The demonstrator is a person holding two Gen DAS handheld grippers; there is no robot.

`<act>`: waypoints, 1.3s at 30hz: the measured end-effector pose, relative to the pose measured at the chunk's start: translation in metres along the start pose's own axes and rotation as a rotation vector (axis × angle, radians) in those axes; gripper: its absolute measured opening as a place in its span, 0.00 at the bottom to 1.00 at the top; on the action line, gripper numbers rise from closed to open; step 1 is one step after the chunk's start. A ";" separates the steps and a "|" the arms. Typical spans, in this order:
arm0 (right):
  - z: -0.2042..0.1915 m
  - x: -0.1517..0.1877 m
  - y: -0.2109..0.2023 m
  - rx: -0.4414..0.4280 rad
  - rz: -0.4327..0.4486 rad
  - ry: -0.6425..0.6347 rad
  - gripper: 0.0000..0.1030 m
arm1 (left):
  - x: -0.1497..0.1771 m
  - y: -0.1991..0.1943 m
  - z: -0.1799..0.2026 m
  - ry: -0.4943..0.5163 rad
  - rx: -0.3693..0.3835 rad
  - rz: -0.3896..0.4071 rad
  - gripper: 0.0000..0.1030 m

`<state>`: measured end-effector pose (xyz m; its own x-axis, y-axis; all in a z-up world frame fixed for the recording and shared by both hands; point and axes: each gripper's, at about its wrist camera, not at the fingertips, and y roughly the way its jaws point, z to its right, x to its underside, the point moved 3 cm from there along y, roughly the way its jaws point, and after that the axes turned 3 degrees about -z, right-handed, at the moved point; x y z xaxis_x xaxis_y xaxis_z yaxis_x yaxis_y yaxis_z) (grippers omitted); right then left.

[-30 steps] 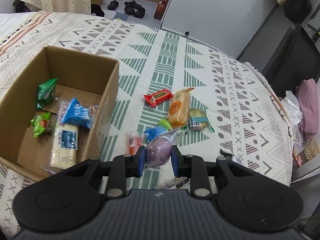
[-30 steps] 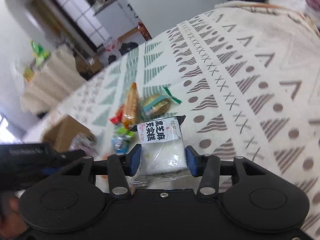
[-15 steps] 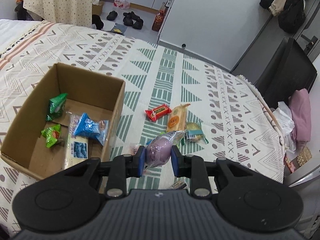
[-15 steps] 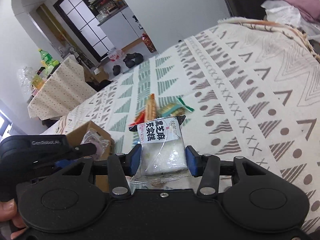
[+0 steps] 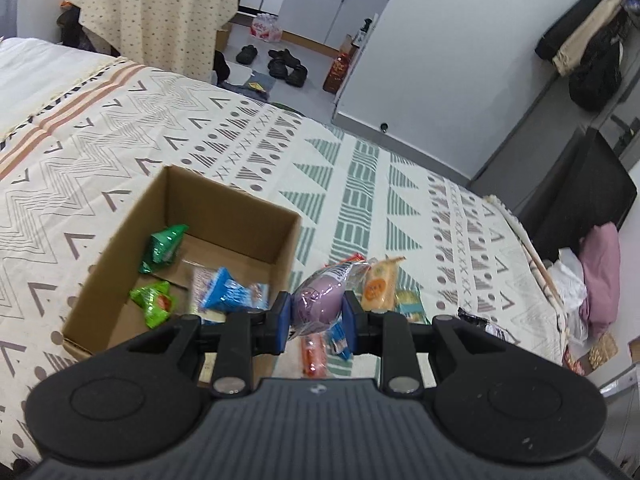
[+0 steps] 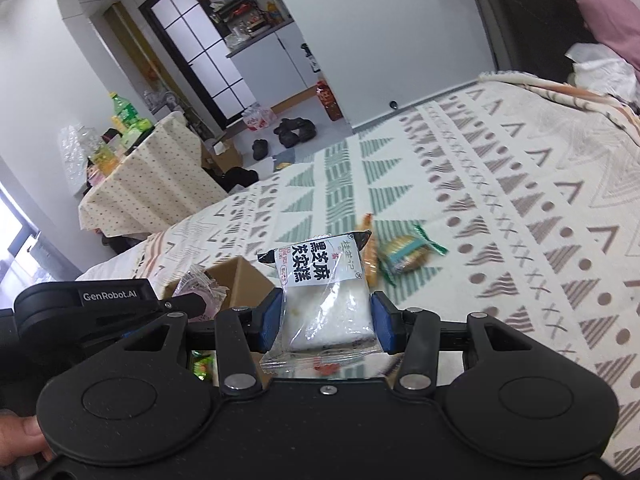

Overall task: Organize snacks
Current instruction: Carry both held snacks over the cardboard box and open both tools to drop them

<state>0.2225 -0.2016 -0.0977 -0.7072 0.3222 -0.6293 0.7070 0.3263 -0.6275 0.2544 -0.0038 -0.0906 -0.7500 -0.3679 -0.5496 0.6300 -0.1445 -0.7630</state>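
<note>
My left gripper (image 5: 316, 320) is shut on a purple wrapped bun (image 5: 320, 298) and holds it in the air just right of the open cardboard box (image 5: 236, 204). The box holds green packets (image 5: 164, 242), a blue packet (image 5: 228, 290) and a white bar. My right gripper (image 6: 326, 320) is shut on a clear-wrapped white sesame cake (image 6: 326, 288), above the bed. In the right wrist view the left gripper (image 6: 192, 302) and the box (image 6: 244, 280) show at the left. Loose snacks lie on the bedspread: an orange packet (image 5: 380, 284), a round cracker pack (image 6: 406, 254), a small orange-red packet (image 5: 314, 354).
The patterned bedspread (image 5: 360, 184) slopes to an edge at the right, with a dark chair and pink cushion (image 5: 600, 264) beyond. A cloth-covered table (image 5: 160, 12) and shoes (image 5: 286, 66) stand on the floor past the bed's far edge.
Both grippers have risen with their snacks held. The left gripper has moved left, so the purple bun is now close to the box's right wall.
</note>
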 end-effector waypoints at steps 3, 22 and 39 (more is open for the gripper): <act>-0.013 -0.001 0.002 -0.007 0.009 -0.005 0.45 | -0.006 -0.002 -0.012 -0.030 0.001 0.007 0.25; -0.087 0.004 0.038 -0.048 -0.006 -0.079 0.44 | -0.043 -0.011 -0.092 -0.212 0.023 0.031 0.25; -0.119 0.018 0.083 -0.072 -0.068 -0.091 0.44 | -0.048 0.011 -0.132 -0.331 0.026 -0.020 0.30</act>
<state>0.2679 -0.0626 -0.1064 -0.7483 0.2165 -0.6271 0.6528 0.4089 -0.6377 0.2705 0.1337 -0.1183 -0.6591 -0.6426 -0.3907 0.6235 -0.1765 -0.7616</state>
